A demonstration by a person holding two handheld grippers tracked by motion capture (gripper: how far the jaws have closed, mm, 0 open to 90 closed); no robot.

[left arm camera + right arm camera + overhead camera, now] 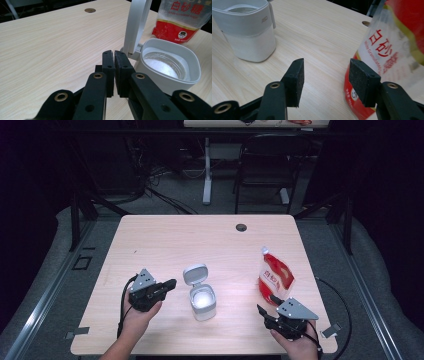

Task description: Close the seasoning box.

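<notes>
Sugar pouch (276,277), red and clear, stands right of centre on the wooden table (165,235); we read "白砂糖" across its front, spout pointing away from us. A white container (202,301) with sugar inside sits mid-table, lid (195,274) flipped upright. Our left gripper (171,283) has jaws pressed together, empty; our right gripper (267,306) has jaws wide apart beside the pouch.

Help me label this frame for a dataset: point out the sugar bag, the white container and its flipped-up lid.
sugar bag (276,279): high view, red lower front of the pouch.
white container (203,305): high view, front wall below the open mouth.
lid (136,23): left gripper view, raised lid's edge.
</notes>
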